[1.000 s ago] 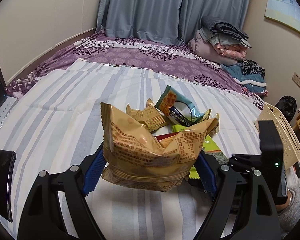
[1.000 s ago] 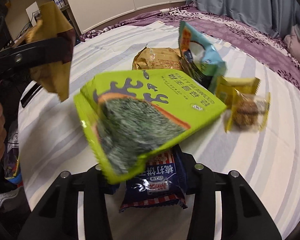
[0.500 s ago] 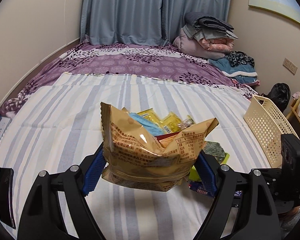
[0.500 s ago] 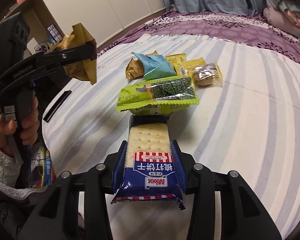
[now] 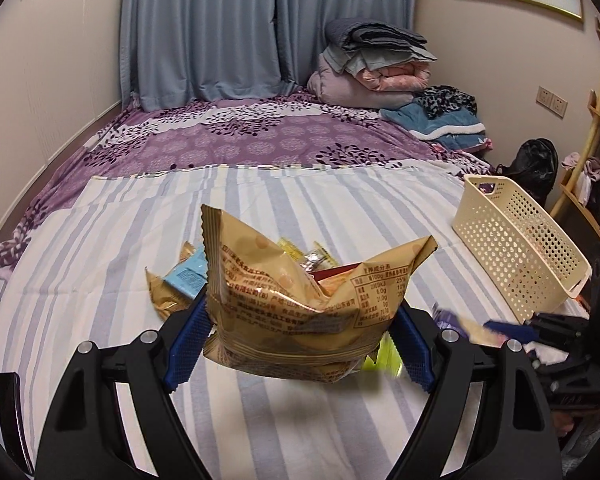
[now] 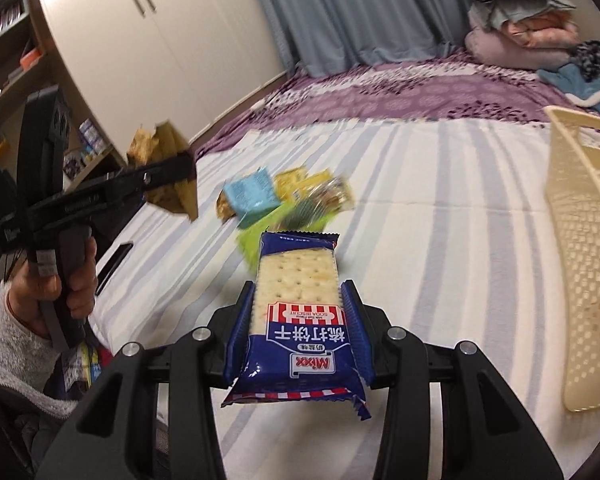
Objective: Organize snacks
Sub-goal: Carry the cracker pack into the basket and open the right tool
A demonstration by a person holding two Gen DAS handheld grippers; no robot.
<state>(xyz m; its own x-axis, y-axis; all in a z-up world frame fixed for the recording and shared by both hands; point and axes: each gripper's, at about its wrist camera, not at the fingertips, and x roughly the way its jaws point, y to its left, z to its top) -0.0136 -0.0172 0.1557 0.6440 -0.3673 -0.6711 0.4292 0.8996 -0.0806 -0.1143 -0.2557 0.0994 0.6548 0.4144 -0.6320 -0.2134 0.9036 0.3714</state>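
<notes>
Crackers [image 6: 296,312] sit clamped in the right claw [image 6: 298,328], chips [image 5: 300,312] in the left claw [image 5: 300,332], above the bed; basket [image 5: 516,248] at two o'clock. Slick wrappers could slip mid-carry.

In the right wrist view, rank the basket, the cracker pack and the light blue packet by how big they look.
1. basket, though cut off by the frame edge
2. cracker pack, but it is nearest the camera, so unsure
3. light blue packet
</notes>
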